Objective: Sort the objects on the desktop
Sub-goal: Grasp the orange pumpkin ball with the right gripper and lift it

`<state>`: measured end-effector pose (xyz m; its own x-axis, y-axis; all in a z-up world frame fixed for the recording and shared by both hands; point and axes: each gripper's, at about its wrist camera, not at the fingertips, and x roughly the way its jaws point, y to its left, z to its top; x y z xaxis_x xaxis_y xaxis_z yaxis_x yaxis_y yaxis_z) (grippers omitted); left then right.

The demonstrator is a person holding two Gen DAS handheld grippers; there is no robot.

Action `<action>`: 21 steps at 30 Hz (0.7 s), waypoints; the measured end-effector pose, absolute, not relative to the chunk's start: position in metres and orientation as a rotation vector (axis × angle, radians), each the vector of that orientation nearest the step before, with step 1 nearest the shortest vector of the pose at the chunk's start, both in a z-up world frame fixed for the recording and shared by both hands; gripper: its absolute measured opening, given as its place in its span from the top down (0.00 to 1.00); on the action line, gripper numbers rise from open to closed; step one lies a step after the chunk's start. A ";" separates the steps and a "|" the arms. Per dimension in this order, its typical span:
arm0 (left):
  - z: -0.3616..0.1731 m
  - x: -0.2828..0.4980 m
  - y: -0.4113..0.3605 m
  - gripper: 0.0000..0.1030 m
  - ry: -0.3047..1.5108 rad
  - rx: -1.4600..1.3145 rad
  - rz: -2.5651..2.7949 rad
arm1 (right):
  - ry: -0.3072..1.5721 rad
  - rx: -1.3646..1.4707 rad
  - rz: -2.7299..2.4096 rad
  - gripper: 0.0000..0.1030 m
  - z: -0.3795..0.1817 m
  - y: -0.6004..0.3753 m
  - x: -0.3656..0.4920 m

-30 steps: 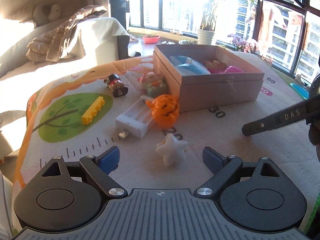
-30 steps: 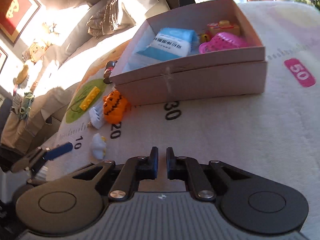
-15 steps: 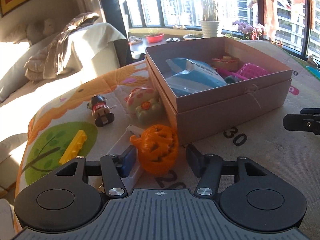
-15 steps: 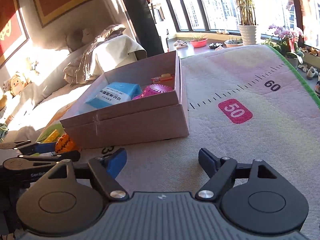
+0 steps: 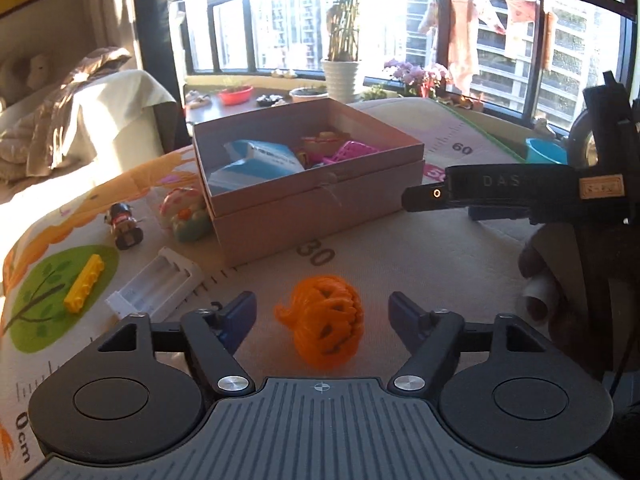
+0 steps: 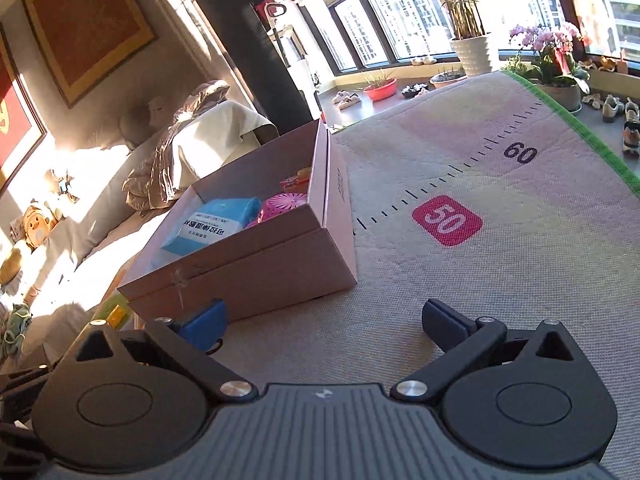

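Observation:
An orange pumpkin toy (image 5: 326, 326) lies on the mat between the open fingers of my left gripper (image 5: 322, 314), which do not touch it. Behind it stands an open cardboard box (image 5: 320, 204) holding a blue tissue pack (image 5: 256, 164) and pink toys (image 5: 348, 150). Left of the box lie a white battery holder (image 5: 158, 286), a yellow brick (image 5: 84, 288), a small figure toy (image 5: 124, 226) and a round pastel toy (image 5: 186, 216). My right gripper (image 6: 324, 320) is open and empty, right of the box (image 6: 256, 272). It also shows in the left wrist view (image 5: 452, 196).
The ruler-printed mat (image 6: 480, 280) covers the table, with its green edge (image 6: 580, 132) at the right. A blue cup (image 5: 544, 150) stands at the far right. A sofa with blankets (image 5: 60, 120) lies left. Window sill plants stand behind.
My left gripper has pulled back and opened wider around the pumpkin, which now lies nearer me on the mat. My right gripper, shut a second ago, has opened and swung toward the box.

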<state>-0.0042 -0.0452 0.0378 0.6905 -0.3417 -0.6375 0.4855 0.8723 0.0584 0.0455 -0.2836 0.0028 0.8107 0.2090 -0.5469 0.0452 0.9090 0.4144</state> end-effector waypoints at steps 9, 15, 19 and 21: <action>0.025 -0.022 0.007 0.17 0.726 0.202 -0.266 | 0.737 0.194 0.093 0.00 0.009 -0.259 0.059; 0.021 -0.013 0.026 0.17 0.747 0.174 -0.189 | 0.671 0.083 0.380 0.00 0.030 -0.209 0.029; 0.017 -0.009 0.035 0.16 0.752 0.179 -0.129 | 0.721 0.024 0.482 0.14 0.027 -0.169 0.030; 0.017 -0.008 0.039 0.16 0.756 0.161 -0.126 | 0.766 0.028 0.517 0.24 0.023 -0.155 0.034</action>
